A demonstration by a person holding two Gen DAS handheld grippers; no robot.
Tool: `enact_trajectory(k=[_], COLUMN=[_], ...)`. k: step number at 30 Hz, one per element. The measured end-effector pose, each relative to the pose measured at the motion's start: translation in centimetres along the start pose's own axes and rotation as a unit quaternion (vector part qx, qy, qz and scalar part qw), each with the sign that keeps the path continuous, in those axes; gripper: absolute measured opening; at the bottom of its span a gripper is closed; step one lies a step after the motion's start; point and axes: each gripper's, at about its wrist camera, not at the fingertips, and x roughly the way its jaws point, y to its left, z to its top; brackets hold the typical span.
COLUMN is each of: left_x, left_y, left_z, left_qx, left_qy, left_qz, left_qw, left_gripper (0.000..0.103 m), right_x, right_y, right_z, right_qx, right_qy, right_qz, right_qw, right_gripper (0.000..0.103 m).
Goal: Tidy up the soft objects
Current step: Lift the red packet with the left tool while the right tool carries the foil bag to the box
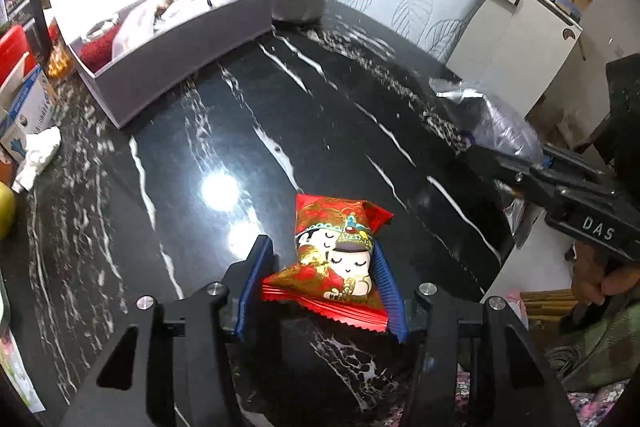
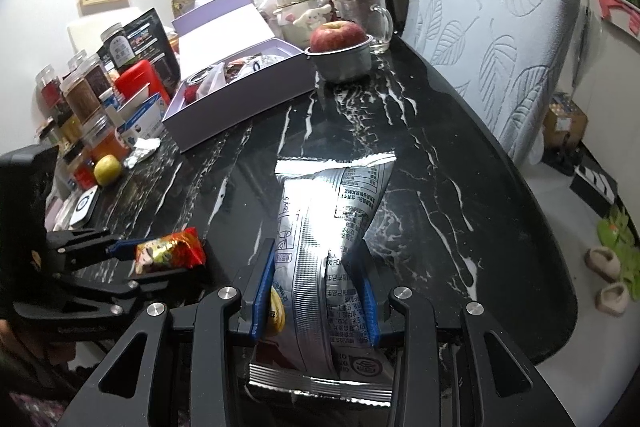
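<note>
A red snack packet (image 1: pixel 336 259) printed with cartoon figures lies on the black marble table (image 1: pixel 280 107). It sits between the blue pads of my left gripper (image 1: pixel 320 251), which press on both its sides. From the right wrist view the same packet (image 2: pixel 168 251) shows in the left gripper (image 2: pixel 140 263). My right gripper (image 2: pixel 316 255) is shut on the lower half of a silver foil snack bag (image 2: pixel 332 195), whose top rests on the table. In the left wrist view the bag (image 1: pixel 500 123) is at the right table edge.
An open purple box (image 2: pixel 240 99) holding soft items stands at the back left. Beside it are an apple in a grey bowl (image 2: pixel 338 35) and a glass mug (image 2: pixel 368 19). Jars (image 2: pixel 84 95), a green fruit (image 2: pixel 107 169) and a tissue (image 1: pixel 40 155) crowd the left. A leaf-patterned chair (image 2: pixel 500 39) stands to the right.
</note>
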Motion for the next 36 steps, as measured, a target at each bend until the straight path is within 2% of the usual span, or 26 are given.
enact_trajectory(k=[15,23,36], left_x=[-3.5,-6.2,-10.2], left_y=[1.9,3.7,6.7], left_z=[2.2,4.0,8.6], left_qx=[-0.003,-0.007,0.002], left_qy=[-0.065,-0.112,-0.193], left_qz=[0.014,0.028,0.052], left_qw=[0.9978,0.9932,0.9798], left_gripper=[0.050,0.050,0.050], right_x=[0.3,0.1,-0.6], right_y=[1.8,4.2,7.7], right_z=[1.7,4.6,10.5], right_qx=[-0.019,-0.047,-0.097], right_qy=[-0.011,-0.032,-0.079], right_qz=[0.029,0.060,0.095], right_qw=[0.999,0.997,0.988], right_gripper=[0.036,0.036,0.036])
